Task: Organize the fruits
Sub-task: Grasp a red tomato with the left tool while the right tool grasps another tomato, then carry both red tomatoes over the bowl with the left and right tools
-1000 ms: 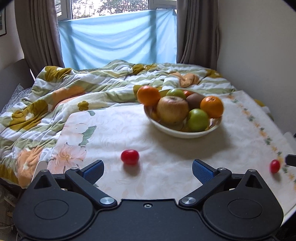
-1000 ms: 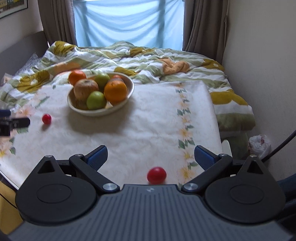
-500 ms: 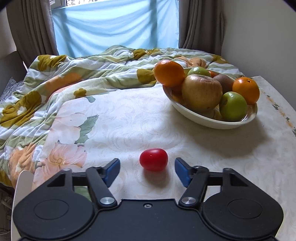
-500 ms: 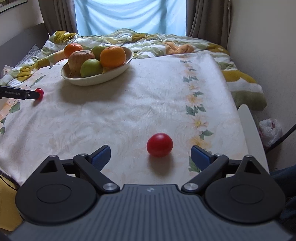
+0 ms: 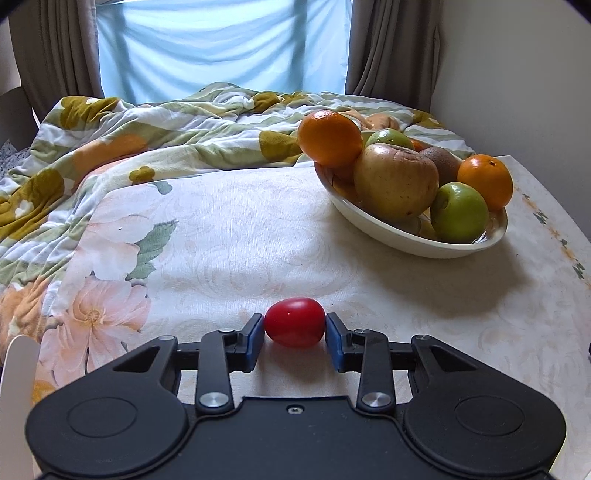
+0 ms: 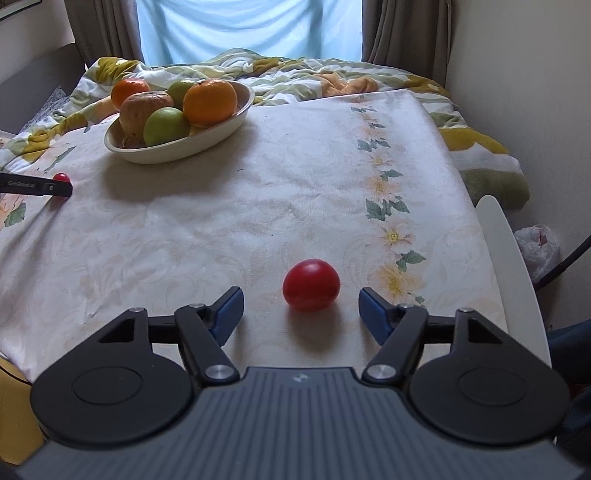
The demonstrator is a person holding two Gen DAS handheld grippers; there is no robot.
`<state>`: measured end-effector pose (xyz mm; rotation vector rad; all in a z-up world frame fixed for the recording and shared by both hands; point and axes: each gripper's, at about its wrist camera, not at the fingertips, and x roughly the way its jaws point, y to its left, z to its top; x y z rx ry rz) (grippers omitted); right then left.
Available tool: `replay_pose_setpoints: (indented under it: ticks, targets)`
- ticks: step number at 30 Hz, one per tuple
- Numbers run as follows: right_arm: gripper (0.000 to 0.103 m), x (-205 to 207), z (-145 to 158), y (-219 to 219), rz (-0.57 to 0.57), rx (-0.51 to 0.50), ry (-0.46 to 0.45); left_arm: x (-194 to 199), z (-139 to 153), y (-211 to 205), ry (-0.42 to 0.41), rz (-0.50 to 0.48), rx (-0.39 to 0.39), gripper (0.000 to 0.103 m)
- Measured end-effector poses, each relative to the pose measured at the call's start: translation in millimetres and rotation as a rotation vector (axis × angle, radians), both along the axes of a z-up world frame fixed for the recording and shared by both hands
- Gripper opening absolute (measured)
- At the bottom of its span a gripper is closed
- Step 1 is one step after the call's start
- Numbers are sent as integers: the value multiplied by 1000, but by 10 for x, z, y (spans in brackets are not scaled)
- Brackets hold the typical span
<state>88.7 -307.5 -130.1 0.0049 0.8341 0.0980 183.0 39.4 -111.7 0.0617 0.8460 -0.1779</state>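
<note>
The bowl (image 5: 413, 242) is heaped with oranges (image 5: 330, 137) and apples (image 5: 396, 181). My left claw (image 5: 295, 339) clamps a red tomato (image 5: 294, 327); my right claw (image 6: 301, 312) gapes wide around another tomato (image 6: 311, 284), not touching.

The left wrist camera sits low behind the left gripper (image 5: 295, 334), close above the desk (image 5: 240, 236), facing the window curtain (image 5: 221, 48) with the fruit bowl (image 5: 417, 240) near on its right. The right wrist camera rides behind the right gripper (image 6: 301, 308), a little higher, facing the same curtain (image 6: 251, 29) from further right, the bowl (image 6: 184, 147) farther off on its left. Both share bowl, desk cloth and blanket (image 5: 147, 140); the left gripper's tip (image 6: 55, 187) shows at the right view's left edge
</note>
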Motion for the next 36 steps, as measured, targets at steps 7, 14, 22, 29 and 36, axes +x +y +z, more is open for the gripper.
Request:
replay_pose_setpoints:
  ticks: [7,14,22,29,36]
  targets:
    - [71,110,-9,18,-14,-1,14,-27,3,16,9,17,-20,39]
    - [48,173,5,41,-35,-19,12,-29,19,51,19,32,-43,39]
    - [48,231,133,43,-53,12,38,-120,194,52,20,53,-71,39]
    - [48,245,389,103,-7,23,31,-244,516,-62,2,56,-97,39]
    - [48,291,772,139,73,18,4,-261,865,-240,-37,41,-119,39]
